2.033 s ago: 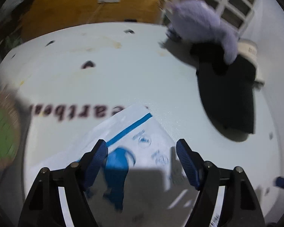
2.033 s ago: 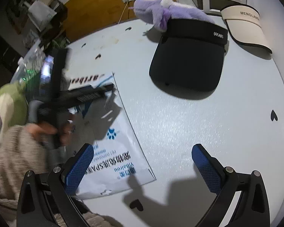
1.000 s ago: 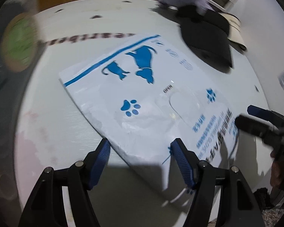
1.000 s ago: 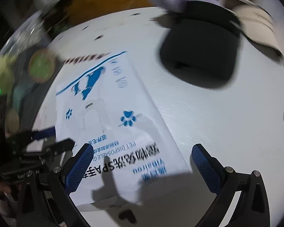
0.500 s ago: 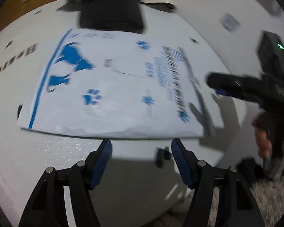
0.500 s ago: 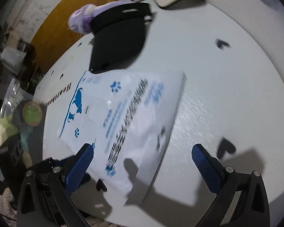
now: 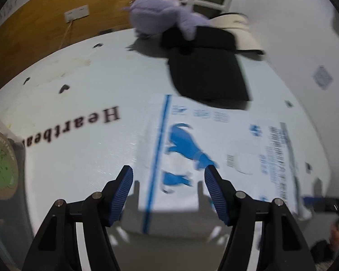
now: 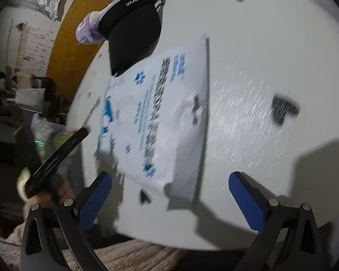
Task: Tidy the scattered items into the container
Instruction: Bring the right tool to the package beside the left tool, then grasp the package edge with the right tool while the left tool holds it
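Observation:
A white plastic bag [image 7: 214,153] with blue animal and paw prints lies flat on the round white table [image 7: 83,94]. My left gripper [image 7: 169,180] hovers open over the bag's blue-striped end, with nothing between its pads. My right gripper [image 8: 173,187] stands wide at the bag's [image 8: 160,103] near corner. Its jaws are closing and the pads [image 8: 246,198] do not touch the bag. Farther back lie a black visor [image 7: 205,72], a purple plush toy [image 7: 160,15] and a cream visor [image 7: 239,29]. A clear container [image 7: 2,164] with a round green label stands at the left.
The table carries dark heart marks [image 8: 282,108] and the word "Heartbeat" [image 7: 74,128]. An orange-brown wall [image 7: 45,20] with a socket stands behind it. A hand holds the left gripper's black body [image 8: 56,155] at the table's edge. A fuzzy rug [image 8: 135,257] lies below.
Both views have swung round the bag: the left now faces its striped end, and the right has rolled and come down to its corner. The bag has stayed flat on the table.

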Available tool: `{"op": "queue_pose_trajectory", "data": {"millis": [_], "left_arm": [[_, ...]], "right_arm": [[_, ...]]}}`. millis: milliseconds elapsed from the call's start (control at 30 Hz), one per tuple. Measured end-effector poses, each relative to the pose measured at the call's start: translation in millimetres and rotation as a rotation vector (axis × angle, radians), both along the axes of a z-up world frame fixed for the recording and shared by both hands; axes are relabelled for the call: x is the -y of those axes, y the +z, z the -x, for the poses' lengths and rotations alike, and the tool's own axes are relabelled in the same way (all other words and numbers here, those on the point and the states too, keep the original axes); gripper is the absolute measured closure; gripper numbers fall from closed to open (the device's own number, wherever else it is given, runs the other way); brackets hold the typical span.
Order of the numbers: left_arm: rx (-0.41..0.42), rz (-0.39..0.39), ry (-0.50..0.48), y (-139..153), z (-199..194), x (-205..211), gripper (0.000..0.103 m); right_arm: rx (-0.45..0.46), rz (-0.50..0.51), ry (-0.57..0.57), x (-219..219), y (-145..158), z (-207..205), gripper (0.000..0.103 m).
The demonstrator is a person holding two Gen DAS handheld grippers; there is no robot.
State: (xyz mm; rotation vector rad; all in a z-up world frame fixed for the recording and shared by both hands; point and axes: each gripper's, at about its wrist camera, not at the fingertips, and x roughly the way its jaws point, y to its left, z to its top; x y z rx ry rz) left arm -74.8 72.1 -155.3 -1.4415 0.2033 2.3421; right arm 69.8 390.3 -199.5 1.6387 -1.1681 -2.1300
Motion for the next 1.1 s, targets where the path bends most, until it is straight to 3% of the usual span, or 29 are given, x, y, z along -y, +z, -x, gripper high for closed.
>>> {"op": "queue_pose_trajectory", "data": {"millis": [100, 167, 267, 400, 500, 800, 933, 1100], "left_arm": [[0.024, 0.076, -0.017, -15.5, 3.9, -2.4, 0.038], [0.051, 0.14, -0.054, -28.6, 1.4, -7.7, 0.039], [0.017, 0.166, -0.08, -27.6, 0.3, -12.9, 0.039], [0.026, 0.175, -0.105, -29.7, 3.5, -14.5, 0.039], [0.012, 0.189, -0.125, -28.9, 1.5, -16.0, 0.039], [0.012, 0.181, -0.129, -26.9, -0.4, -15.4, 0.039], [-0.053, 0.18, -0.142, -15.7, -15.5, -13.7, 0.039], [-0.234, 0.132, -0.267, 21.8, -68.9, -8.4, 0.039]], "right_arm": [[0.025, 0.06, -0.053, -5.4, -6.0, -5.4, 0.029], [0.061, 0.167, -0.108, -13.8, -15.4, -9.3, 0.031], [0.1, 0.345, -0.17, -17.7, -32.9, -12.8, 0.031], [0.09, 0.411, -0.175, -14.2, -38.3, -6.5, 0.031], [0.074, 0.402, -0.153, -5.4, -36.3, 3.6, 0.033], [0.132, 0.473, -0.143, 24.0, -44.8, 22.1, 0.08], [0.187, 0.51, -0.22, 17.4, -43.8, 21.5, 0.088], [0.22, 0.544, -0.276, 12.2, -37.6, 23.1, 0.09]]}}
